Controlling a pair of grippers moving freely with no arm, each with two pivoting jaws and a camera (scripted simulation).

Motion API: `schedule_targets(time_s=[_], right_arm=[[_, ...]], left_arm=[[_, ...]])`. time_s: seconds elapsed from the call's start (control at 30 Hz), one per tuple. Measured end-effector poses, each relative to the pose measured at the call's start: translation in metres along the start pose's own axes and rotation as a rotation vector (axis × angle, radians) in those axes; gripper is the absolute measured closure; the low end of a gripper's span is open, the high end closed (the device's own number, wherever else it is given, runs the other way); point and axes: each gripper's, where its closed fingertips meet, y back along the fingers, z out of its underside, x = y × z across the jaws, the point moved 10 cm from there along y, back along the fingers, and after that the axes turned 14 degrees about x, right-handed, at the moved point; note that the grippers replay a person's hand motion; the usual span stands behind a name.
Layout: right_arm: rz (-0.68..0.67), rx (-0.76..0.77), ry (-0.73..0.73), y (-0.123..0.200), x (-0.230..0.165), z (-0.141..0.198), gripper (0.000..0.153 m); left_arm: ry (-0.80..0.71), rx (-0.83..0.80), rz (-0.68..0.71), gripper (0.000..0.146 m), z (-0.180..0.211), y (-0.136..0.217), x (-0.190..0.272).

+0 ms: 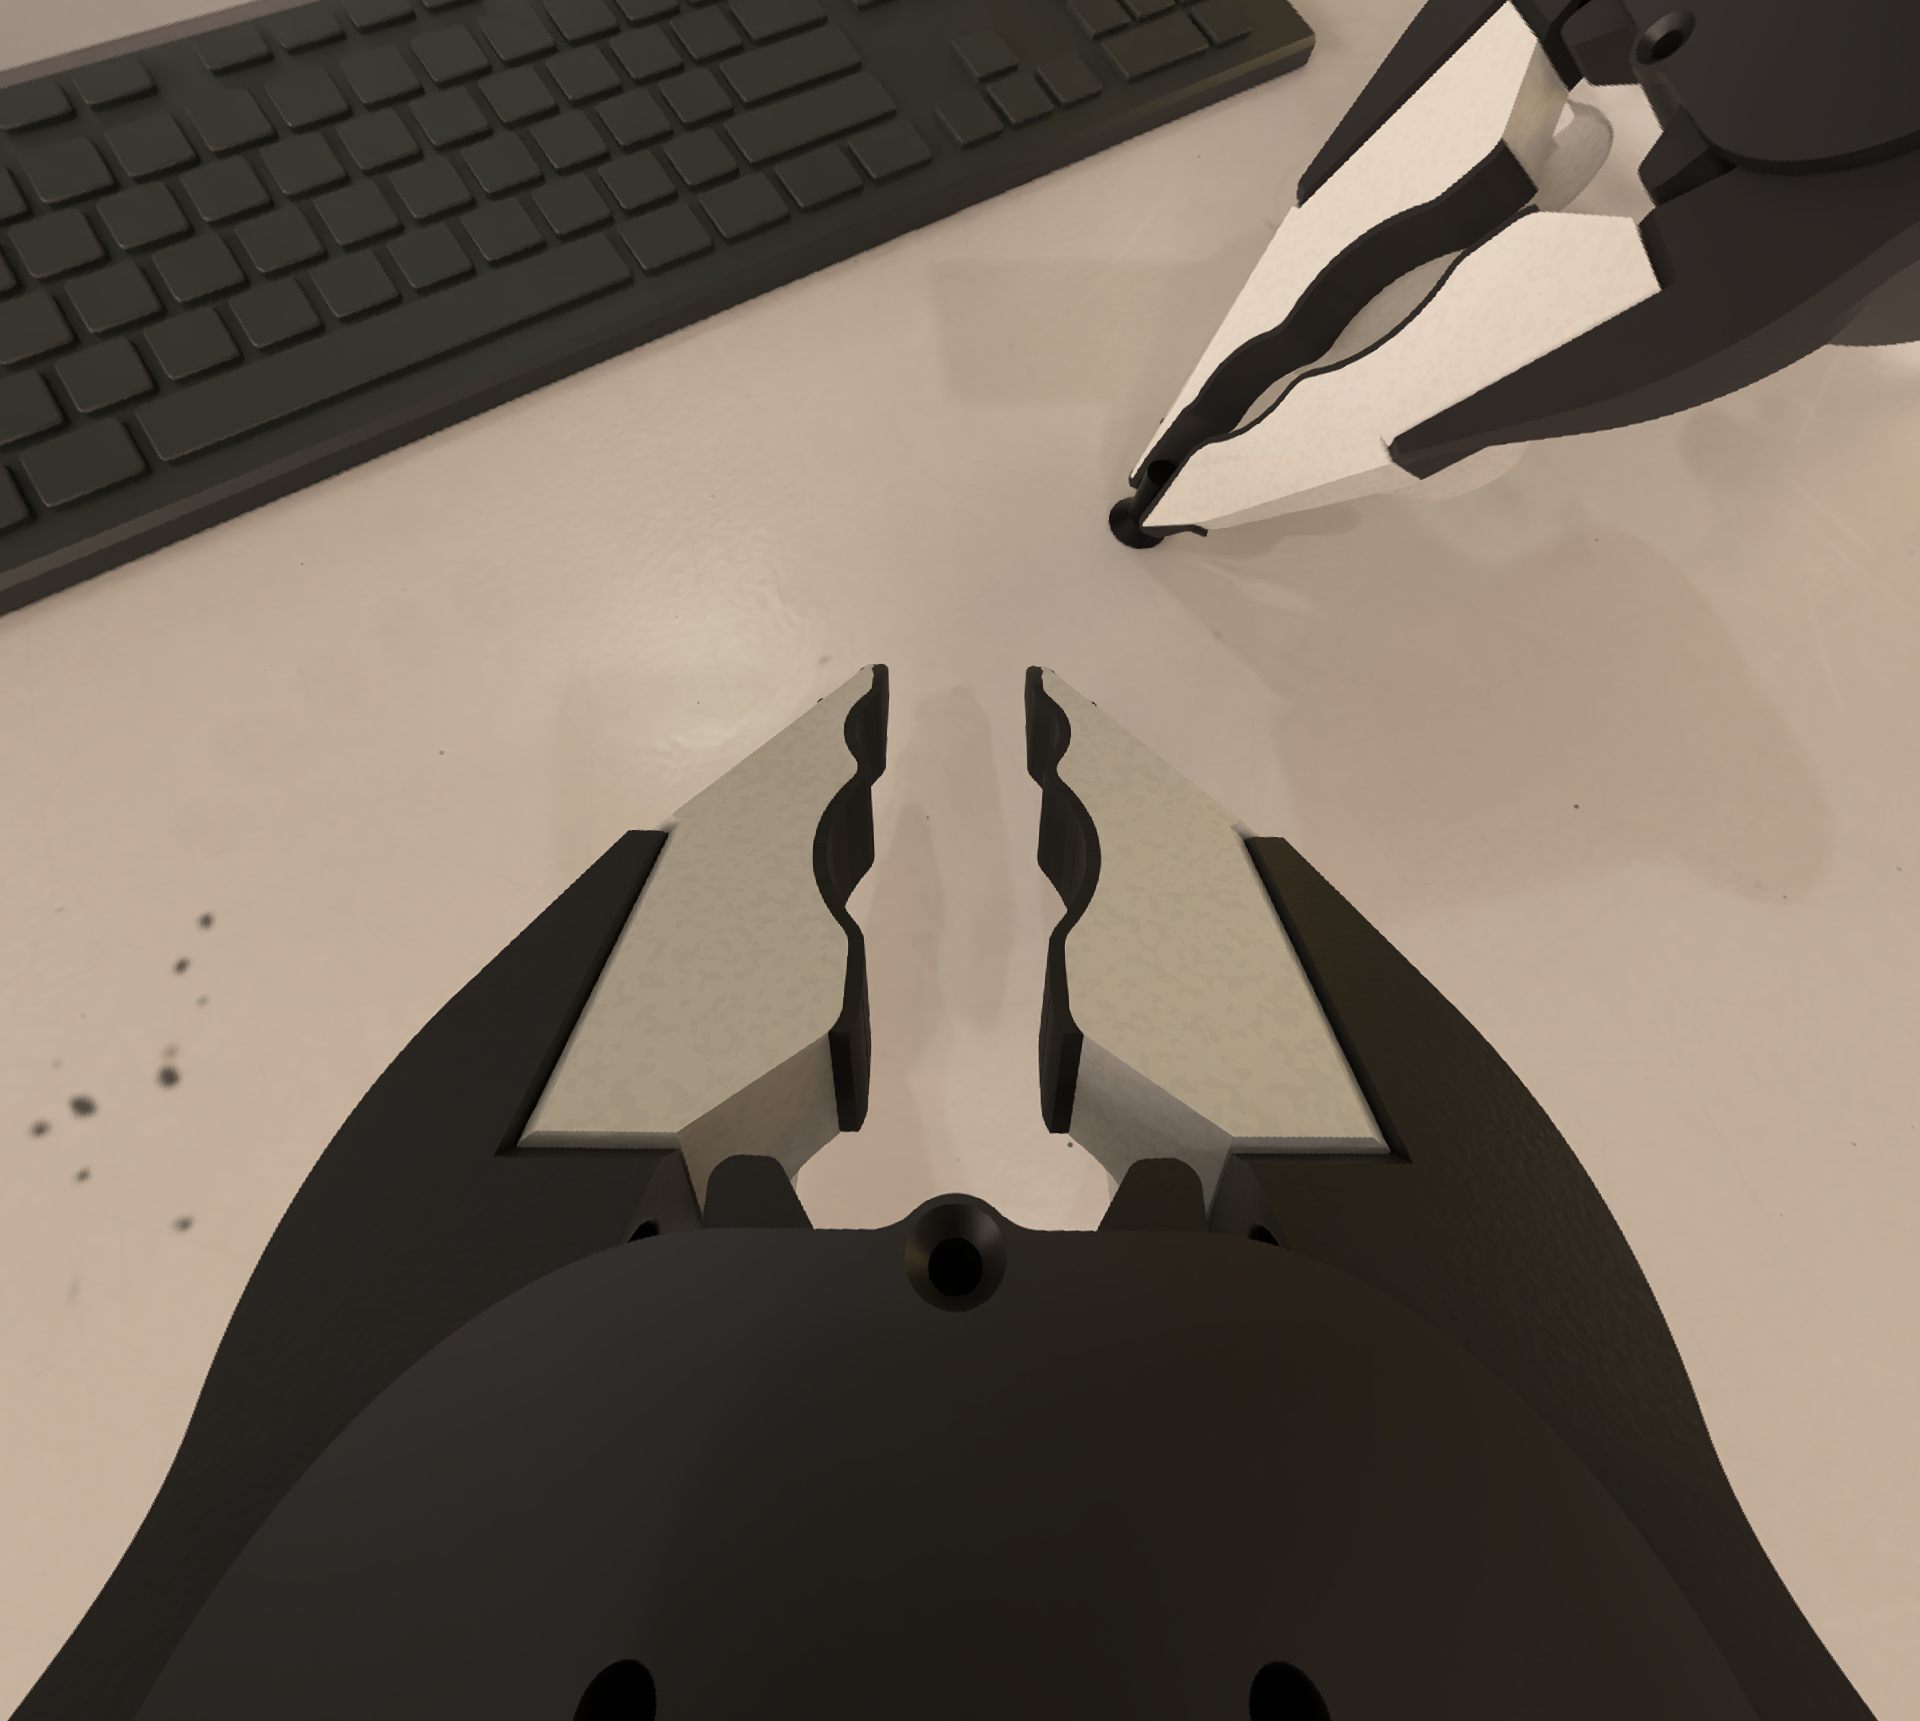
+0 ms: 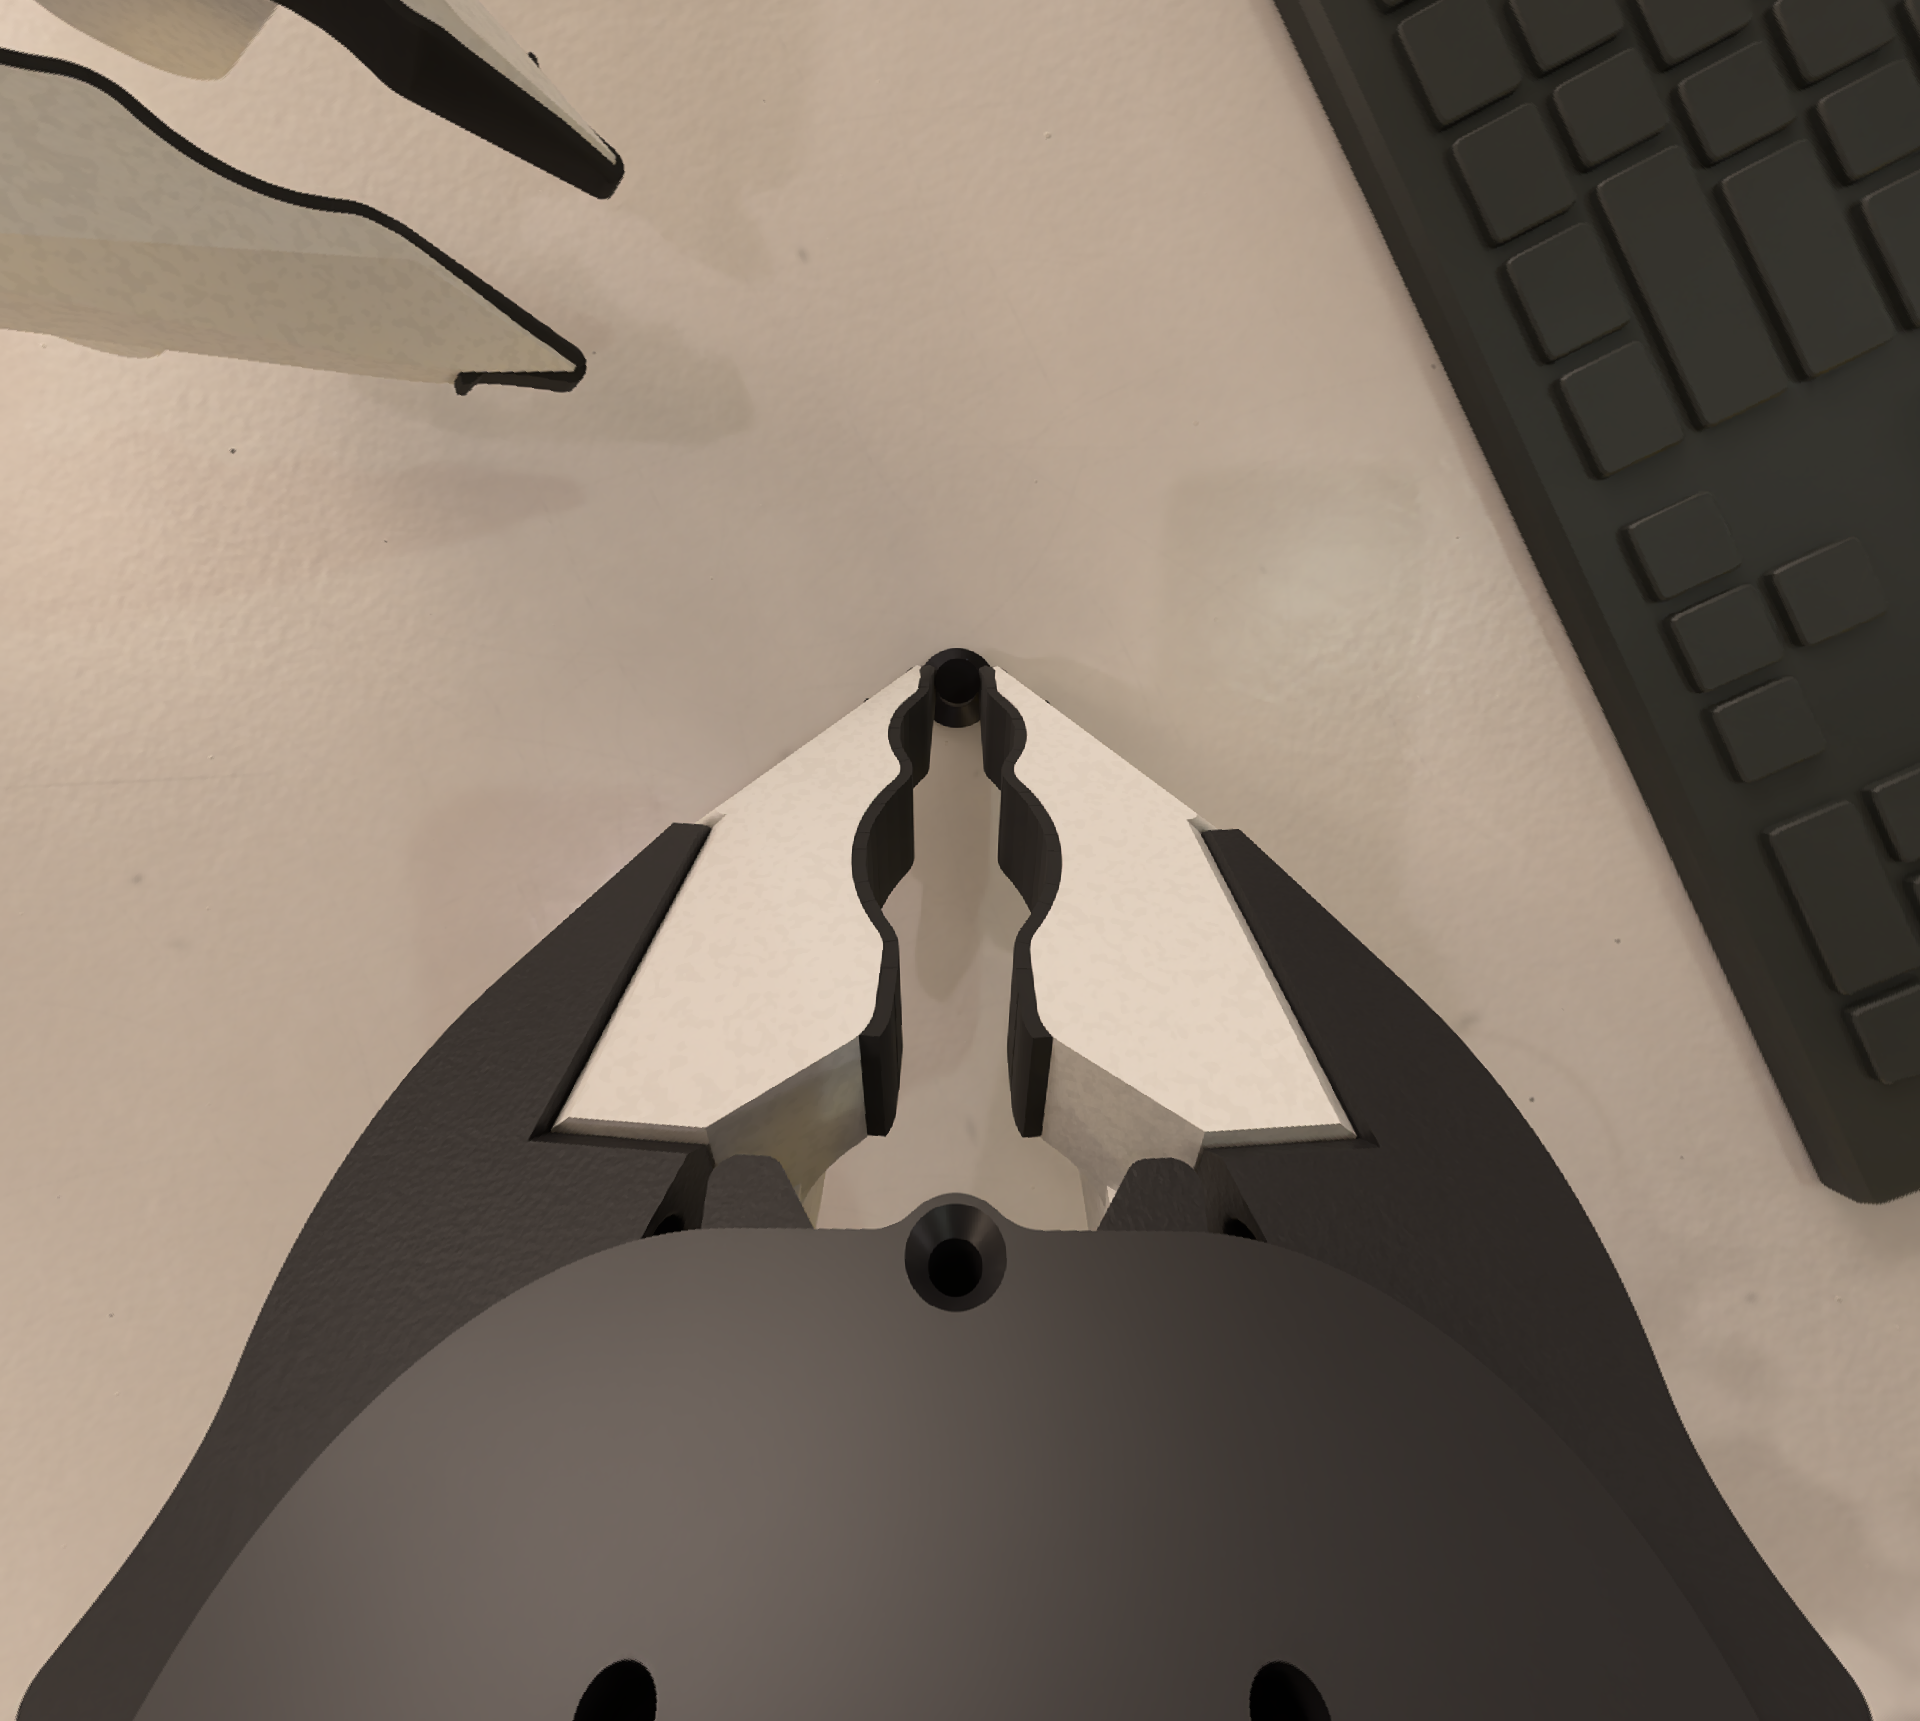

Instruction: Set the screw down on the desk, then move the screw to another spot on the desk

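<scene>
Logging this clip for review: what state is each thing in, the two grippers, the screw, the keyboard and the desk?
right gripper: shut on the screw at its fingertips, tips down at the desk.
screw: small, black, pinched between the tips, at the desk surface; contact itself is hard to judge.
left gripper: open, empty, above the desk.
keyboard: flat on the desk, untouched.
desk: pale, with a few dark specks.
</scene>
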Motion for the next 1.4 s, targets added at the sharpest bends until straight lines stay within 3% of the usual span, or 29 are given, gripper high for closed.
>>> schedule_targets(time_s=[0.27, 0.3, 0.33, 0.4, 0.43, 0.5, 0.97, 1.2, 1.4], right_arm=[[-0.008, 0.02, -0.012, -0.003, -0.001, -0.001, 0.145], [0.0, 0.018, -0.013, -0.003, 0.0, -0.001, 0.142], [0.007, 0.016, -0.012, -0.003, 0.0, -0.001, 0.127], [0.015, 0.015, -0.013, -0.004, 0.0, -0.002, 0.121], [0.01, 0.018, -0.017, -0.004, -0.001, -0.002, 0.122], [0.001, 0.021, -0.024, -0.006, -0.002, -0.002, 0.145], [0.016, 0.076, -0.069, 0.011, 0.0, -0.011, 0.145], [0.055, 0.131, -0.105, 0.039, -0.001, -0.015, 0.145], [0.14, 0.207, -0.196, 0.105, -0.02, 0.008, 0.145]], left_arm=[[0.003, 0.004, 0.005, 0.12, -0.001, 0.001, 0.001], [0.002, 0.004, 0.005, 0.12, -0.001, 0.001, 0.001], [0.001, 0.003, 0.006, 0.12, -0.001, 0.0, 0.002], [-0.007, -0.003, 0.006, 0.12, 0.0, 0.0, 0.003], [-0.011, -0.005, 0.006, 0.12, 0.0, 0.0, 0.003], [-0.016, -0.003, 0.007, 0.12, -0.001, 0.0, 0.004], [-0.007, 0.015, 0.007, 0.12, -0.003, 0.004, 0.003], [0.034, 0.045, 0.024, 0.121, -0.006, 0.008, 0.002], [0.024, 0.065, 0.034, 0.122, -0.011, 0.012, 0.006]])
